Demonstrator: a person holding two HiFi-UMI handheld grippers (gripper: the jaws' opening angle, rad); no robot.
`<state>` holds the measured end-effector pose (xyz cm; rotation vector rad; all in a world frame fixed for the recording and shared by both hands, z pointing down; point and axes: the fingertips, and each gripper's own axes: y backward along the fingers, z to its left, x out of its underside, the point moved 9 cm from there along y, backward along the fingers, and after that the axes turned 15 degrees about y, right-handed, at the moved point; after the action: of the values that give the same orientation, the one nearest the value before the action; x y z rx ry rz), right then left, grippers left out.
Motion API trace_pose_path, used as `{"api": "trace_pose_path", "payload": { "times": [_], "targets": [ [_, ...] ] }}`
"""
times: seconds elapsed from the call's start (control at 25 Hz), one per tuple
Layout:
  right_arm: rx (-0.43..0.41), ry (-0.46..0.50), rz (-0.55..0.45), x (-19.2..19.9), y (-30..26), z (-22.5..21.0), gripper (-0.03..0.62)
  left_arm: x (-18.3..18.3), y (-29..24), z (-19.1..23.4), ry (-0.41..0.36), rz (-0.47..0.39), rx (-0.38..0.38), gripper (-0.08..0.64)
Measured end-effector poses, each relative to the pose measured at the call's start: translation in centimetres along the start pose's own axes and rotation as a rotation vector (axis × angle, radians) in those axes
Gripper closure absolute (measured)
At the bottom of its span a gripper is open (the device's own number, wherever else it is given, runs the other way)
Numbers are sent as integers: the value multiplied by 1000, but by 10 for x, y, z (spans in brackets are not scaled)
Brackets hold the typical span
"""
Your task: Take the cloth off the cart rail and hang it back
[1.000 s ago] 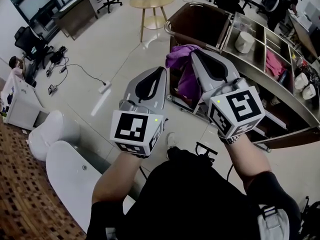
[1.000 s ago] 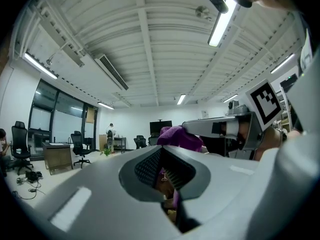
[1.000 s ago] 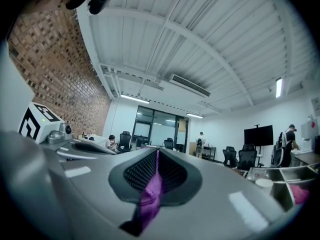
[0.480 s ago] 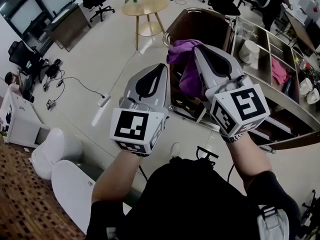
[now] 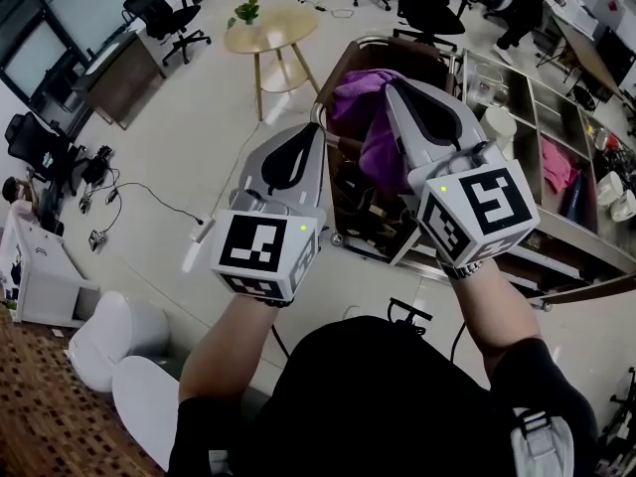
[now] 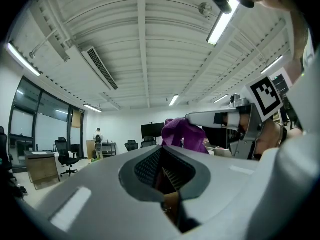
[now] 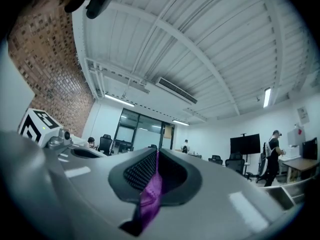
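My right gripper [image 7: 154, 156] view shows its jaws pinched shut on a thin fold of purple cloth [image 7: 149, 196]. Only the head view shows the rest of it, bunched at the tips over the end of the cart [image 5: 527, 117]. My left gripper [image 6: 162, 151] is closed on nothing. Below lie a pale glossy floor [image 5: 199, 157], a round wooden table [image 5: 270, 28] and office chairs [image 5: 159, 13].

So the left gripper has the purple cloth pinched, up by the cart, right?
Not quite: it is the right gripper that has the purple cloth pinched, up by the cart. The right gripper view shows the purple fabric between its shut jaws; the left gripper holds nothing.
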<state>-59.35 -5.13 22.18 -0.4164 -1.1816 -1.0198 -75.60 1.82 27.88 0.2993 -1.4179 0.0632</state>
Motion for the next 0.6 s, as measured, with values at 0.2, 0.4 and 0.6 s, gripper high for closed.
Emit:
{"api": "trace_pose_path", "payload": {
  "times": [0.2,0.4,0.6],
  "targets": [
    [21,19,-40,-12,-2,-25,578,-11,-19,-11,-20,-8,21,557],
    [47,30,-12,-6,-12,-35,578,-13,-36,-1,-21,-12,45,557],
    [69,35,7,-5,-43,-52,578,-22,-66,21,-11,-6,72,557]
  ]
}}
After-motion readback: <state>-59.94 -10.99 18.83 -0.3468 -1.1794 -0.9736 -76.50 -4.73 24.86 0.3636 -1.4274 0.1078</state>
